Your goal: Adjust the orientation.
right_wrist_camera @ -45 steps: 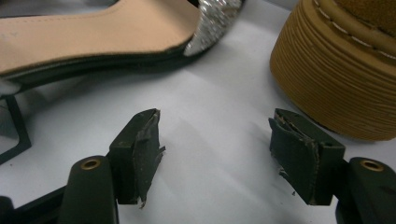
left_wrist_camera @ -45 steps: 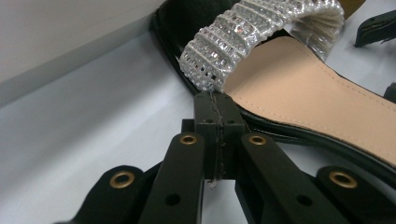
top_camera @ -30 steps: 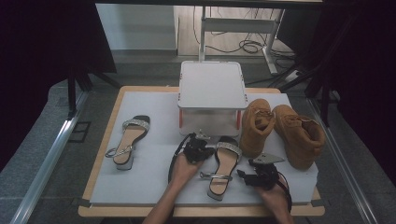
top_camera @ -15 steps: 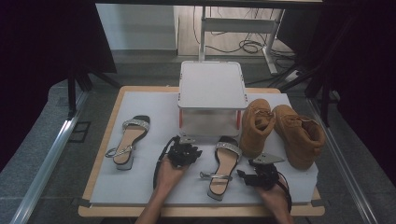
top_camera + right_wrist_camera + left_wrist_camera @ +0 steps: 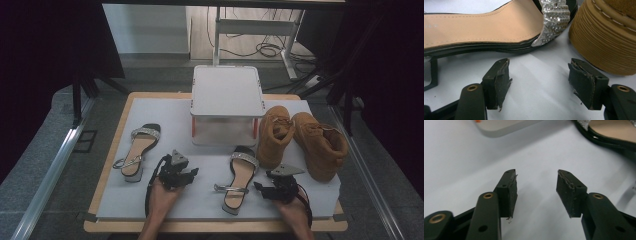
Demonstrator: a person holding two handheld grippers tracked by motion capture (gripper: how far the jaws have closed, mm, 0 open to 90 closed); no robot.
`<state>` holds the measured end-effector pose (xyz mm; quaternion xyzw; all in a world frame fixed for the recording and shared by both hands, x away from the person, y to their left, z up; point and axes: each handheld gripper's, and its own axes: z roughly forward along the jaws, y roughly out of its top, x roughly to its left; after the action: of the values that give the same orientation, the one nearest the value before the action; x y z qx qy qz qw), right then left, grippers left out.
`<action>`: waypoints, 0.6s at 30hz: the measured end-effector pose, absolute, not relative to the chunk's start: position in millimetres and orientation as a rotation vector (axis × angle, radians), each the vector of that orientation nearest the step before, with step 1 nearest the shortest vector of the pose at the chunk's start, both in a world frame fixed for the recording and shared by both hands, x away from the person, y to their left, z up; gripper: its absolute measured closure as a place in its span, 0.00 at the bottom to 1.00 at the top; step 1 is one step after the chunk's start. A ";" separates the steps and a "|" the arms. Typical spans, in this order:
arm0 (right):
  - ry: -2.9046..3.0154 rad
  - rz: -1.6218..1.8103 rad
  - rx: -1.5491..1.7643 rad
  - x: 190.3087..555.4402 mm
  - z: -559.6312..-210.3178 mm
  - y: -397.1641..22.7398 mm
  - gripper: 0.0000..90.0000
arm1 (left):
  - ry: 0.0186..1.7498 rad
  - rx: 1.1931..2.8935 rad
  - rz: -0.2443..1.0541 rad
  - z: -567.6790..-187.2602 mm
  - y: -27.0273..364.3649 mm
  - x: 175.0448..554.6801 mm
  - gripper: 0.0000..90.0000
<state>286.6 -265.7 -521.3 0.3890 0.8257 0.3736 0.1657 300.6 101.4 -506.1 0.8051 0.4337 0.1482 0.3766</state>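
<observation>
Two black sandals with glittery toe straps lie on the white mat [image 5: 200, 200]. One sandal [image 5: 137, 150] is at the left. The other sandal [image 5: 241, 175] is in the middle, and it is seen close up as the sandal [image 5: 486, 22] and the sandal [image 5: 614, 130]. My left gripper [image 5: 191, 173] [image 5: 536, 176] hovers between the two sandals. Its jaws have just been opening and stand open, with only bare mat between them. My right gripper [image 5: 260, 187] [image 5: 539, 63] is open beside the middle sandal's right edge and holds nothing.
A white two-level stand [image 5: 227, 92] sits at the back middle of the mat. Two tan boots [image 5: 274, 134] [image 5: 322, 145] stand at the right, and one boot sole [image 5: 604, 42] is close to my right gripper. The wooden table edge [image 5: 215, 226] runs along the front.
My left gripper has moved left, away from the middle sandal, and its jaws have opened. The sandals, the boots and my right gripper have stayed put.
</observation>
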 end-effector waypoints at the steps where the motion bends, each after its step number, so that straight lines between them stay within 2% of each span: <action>1: 2.352 1.064 1.108 286.6 -521.3 -265.7 0.36 | 1.117 2.054 0.383 -506.4 103.5 298.3 0.54; 11: 2.351 1.064 1.108 286.6 -521.3 -265.7 0.36 | 1.216 1.979 0.421 -505.6 130.2 274.1 0.43; 18: 2.351 1.064 1.107 286.6 -521.3 -265.7 0.36 | 1.284 1.965 0.455 -507.0 148.9 257.6 0.30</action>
<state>286.6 -265.7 -521.3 0.3886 0.8257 0.3736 0.1661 257.6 148.9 -507.0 0.7646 0.4997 0.1770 0.3666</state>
